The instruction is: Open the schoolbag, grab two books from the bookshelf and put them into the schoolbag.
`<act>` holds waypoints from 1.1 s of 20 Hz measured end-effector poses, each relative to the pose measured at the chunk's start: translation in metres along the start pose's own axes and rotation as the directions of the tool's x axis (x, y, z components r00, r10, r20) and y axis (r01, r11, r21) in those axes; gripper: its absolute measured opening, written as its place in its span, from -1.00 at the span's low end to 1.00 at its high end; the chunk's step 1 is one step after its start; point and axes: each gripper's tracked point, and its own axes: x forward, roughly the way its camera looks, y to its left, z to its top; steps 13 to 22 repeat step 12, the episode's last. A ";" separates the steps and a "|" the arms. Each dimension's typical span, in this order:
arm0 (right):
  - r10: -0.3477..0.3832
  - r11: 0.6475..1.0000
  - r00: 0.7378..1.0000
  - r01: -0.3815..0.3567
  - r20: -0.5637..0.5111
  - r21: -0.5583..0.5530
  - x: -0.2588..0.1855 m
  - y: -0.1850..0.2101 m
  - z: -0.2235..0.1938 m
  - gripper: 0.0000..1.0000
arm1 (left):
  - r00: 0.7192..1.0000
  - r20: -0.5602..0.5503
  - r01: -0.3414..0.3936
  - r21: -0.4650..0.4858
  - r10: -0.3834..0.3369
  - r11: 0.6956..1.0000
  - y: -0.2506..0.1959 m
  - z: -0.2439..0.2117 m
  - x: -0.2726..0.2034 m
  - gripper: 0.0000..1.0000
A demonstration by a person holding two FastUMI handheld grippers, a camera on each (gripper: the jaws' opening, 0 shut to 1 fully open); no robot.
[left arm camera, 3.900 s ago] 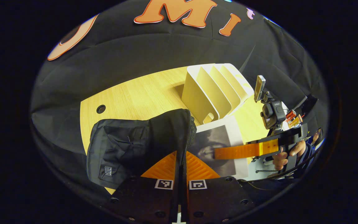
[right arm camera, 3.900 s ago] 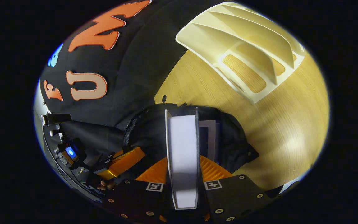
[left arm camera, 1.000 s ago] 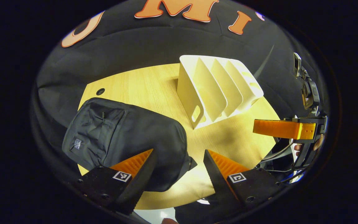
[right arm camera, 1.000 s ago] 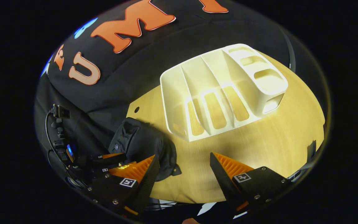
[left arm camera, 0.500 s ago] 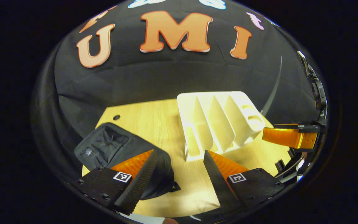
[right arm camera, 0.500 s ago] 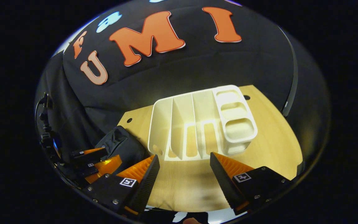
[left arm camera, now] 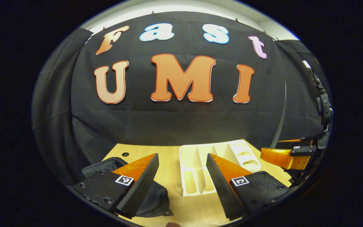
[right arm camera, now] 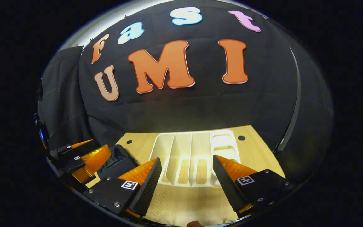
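In the left gripper view, the left gripper (left arm camera: pixel 181 186) has its fingers spread wide with nothing between them. The schoolbag (left arm camera: pixel 154 197), a dark heap on the table (left arm camera: pixel 169 157), lies low and to the left of that gripper, partly behind its left finger. The bookshelf (left arm camera: pixel 197 164) sits just ahead and a touch right of centre, its slots running away from the fingers toward the booth wall; no book can be made out in any slot. Far off to the right, the other tool's fingers show side-on.

In the right gripper view, the right gripper (right arm camera: pixel 186 184) is likewise spread apart and holds nothing. The bookshelf (right arm camera: pixel 181 151) stands straight ahead of it, between the two fingers, slots pointing away; the schoolbag (right arm camera: pixel 118 165) lies to the left, just beside the other tool. No book shows outside the bag, so the packing looks done, and any zipping would fall to the left gripper, which is the nearer of the two to the bag.

Writing: a square coded marker sits on each finger mount; no brand or label on bag or shelf can be read
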 end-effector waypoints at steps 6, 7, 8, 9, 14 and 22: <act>-0.030 0.999 0.974 0.035 0.226 -0.016 -0.014 0.004 0.049 0.93 | 0.983 0.178 -0.038 0.018 0.034 0.999 0.003 0.033 -0.011 0.92; -0.036 0.999 0.966 0.040 0.254 -0.011 -0.015 0.004 0.053 0.93 | 0.979 0.197 -0.047 0.024 0.041 0.999 0.003 0.037 -0.015 0.92; -0.037 0.999 0.962 0.040 0.269 -0.007 -0.015 0.005 0.053 0.93 | 0.974 0.224 -0.044 0.033 0.035 0.999 0.003 0.043 -0.017 0.92; -0.034 0.999 0.959 0.037 0.280 -0.004 -0.016 0.006 0.051 1.00 | 0.967 0.250 -0.052 0.029 0.043 0.998 0.003 0.045 -0.018 0.90; -0.047 0.998 0.962 0.054 0.269 -0.017 -0.014 0.001 0.052 0.92 | 0.959 0.276 -0.065 0.014 0.058 0.998 0.005 0.037 -0.029 0.84; -0.047 0.998 0.962 0.054 0.269 -0.017 -0.014 0.001 0.052 0.92 | 0.959 0.276 -0.065 0.014 0.058 0.998 0.005 0.037 -0.029 0.84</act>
